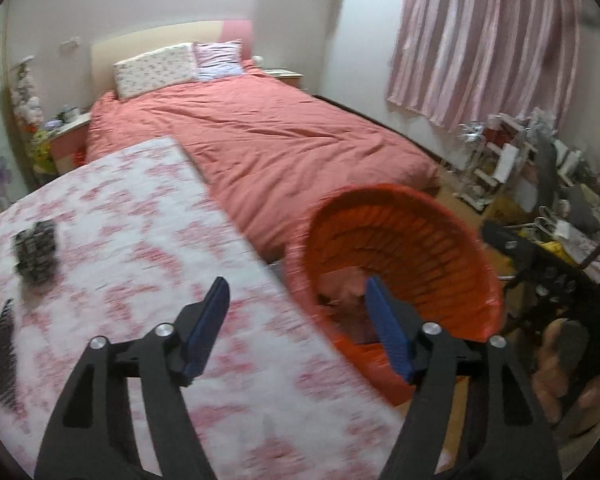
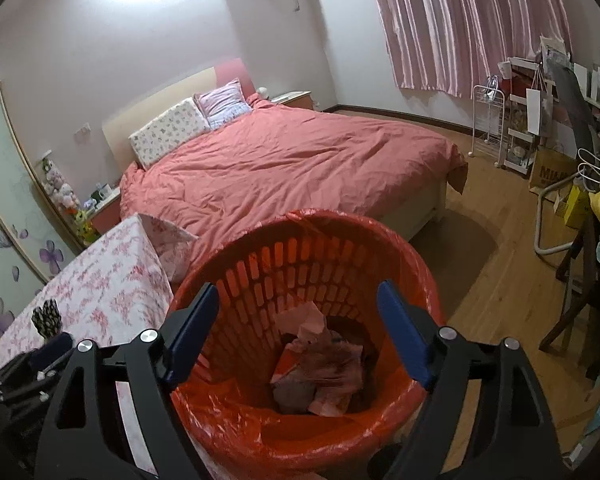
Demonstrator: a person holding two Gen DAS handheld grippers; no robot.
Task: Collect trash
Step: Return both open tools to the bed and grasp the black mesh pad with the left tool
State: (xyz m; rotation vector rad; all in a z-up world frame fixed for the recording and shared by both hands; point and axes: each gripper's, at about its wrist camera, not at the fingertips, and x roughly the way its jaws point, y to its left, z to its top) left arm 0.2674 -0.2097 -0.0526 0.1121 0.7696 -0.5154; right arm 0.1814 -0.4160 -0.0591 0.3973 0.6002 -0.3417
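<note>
Crumpled pink and grey paper trash (image 2: 320,364) is seen at the bottom of a round orange slatted plastic basket (image 2: 284,264), which is lined with a thin orange plastic bag (image 2: 228,412) folded over its rim. The basket stands on the wooden floor (image 2: 496,264), just beside the right edge of a table covered with a white cloth printed in pink flowers (image 1: 140,240), and near the foot of a bed under a salmon-pink duvet (image 2: 300,160).

The right gripper (image 2: 298,320) is held above the basket's mouth with its blue-padded jaws spread wide and nothing held between them. The left gripper (image 1: 296,320) is held over the right edge of the table, one finger above the cloth and the other in front of the basket; its jaws are also wide apart and empty.

A small dark checkered crumpled wrapper (image 1: 36,252) lies near the left edge of the table, and a dark flat strip (image 1: 2,360) lies just beside it at the very edge; both are blurred.
</note>
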